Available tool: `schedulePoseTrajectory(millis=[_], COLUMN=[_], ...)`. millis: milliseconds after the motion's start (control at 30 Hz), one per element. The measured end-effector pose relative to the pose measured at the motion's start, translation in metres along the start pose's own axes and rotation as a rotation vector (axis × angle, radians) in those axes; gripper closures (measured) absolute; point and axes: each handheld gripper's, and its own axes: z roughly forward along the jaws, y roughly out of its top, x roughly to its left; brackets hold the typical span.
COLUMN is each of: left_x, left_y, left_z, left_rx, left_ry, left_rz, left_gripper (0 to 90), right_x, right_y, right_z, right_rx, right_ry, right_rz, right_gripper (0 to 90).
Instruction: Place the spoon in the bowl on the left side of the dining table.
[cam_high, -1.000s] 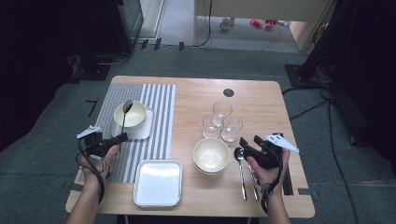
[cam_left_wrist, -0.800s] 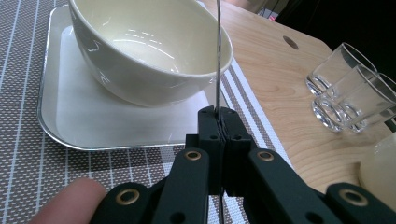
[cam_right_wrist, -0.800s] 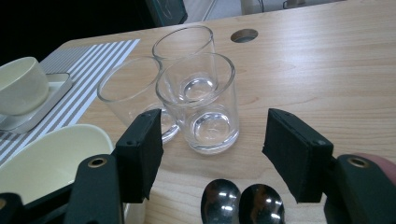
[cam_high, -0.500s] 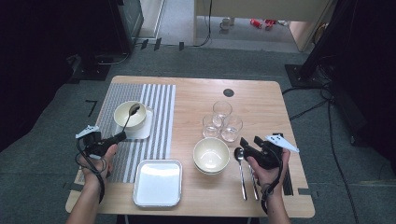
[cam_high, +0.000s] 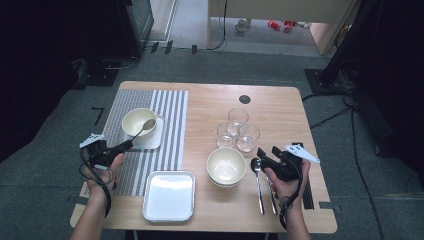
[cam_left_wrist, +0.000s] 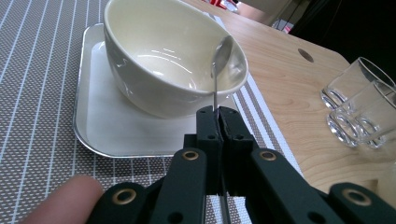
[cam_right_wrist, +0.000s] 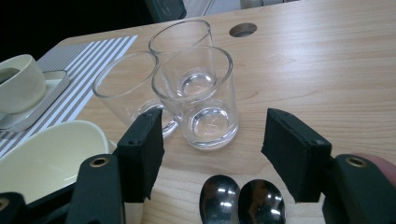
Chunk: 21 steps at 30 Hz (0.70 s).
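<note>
At left of the high view: left gripper (cam_high: 121, 146) clamped on a spoon (cam_high: 145, 125) handle, its head resting over the rim of the bowl (cam_high: 135, 120) on a small tray (cam_high: 156, 140) | lower right: right gripper (cam_high: 265, 154) open, holding nothing, above two spoons (cam_high: 258, 180) on the table (cam_high: 210, 105), near three glasses (cam_high: 237, 130).

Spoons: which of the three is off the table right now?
The spoon clamped in the left gripper, its bowl over the rim of the cream bowl on the mat. The other two spoons lie flat beside the right gripper.
</note>
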Motion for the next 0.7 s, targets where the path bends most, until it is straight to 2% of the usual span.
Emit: schedulePoseTrajectory(millis=[333, 500, 600, 700], left_x=[0.0004, 0.0016, 0.0021, 0.0043], left_y=[0.0035, 0.0036, 0.0042, 0.0048], left_z=[-0.0023, -0.0028, -0.0043, -0.0059], left_rx=[-0.053, -0.072, -0.086, -0.090], left_ry=[0.034, 0.047, 0.085, 0.096], left_rz=[-0.010, -0.007, -0.010, -0.015], left_gripper=[89.4, 81.0, 73.0, 73.0], right_x=[-0.0008, -0.0006, -0.0012, -0.0015], right_y=[-0.0011, -0.0019, -0.0020, -0.0022], right_z=[0.0005, 0.0013, 0.0013, 0.0010], right_rx=[0.001, 0.004, 0.003, 0.004], right_ry=[-0.003, -0.004, -0.005, -0.008], right_rz=[0.002, -0.001, 0.002, 0.003], right_gripper=[38.3, 38.3, 38.3, 38.4])
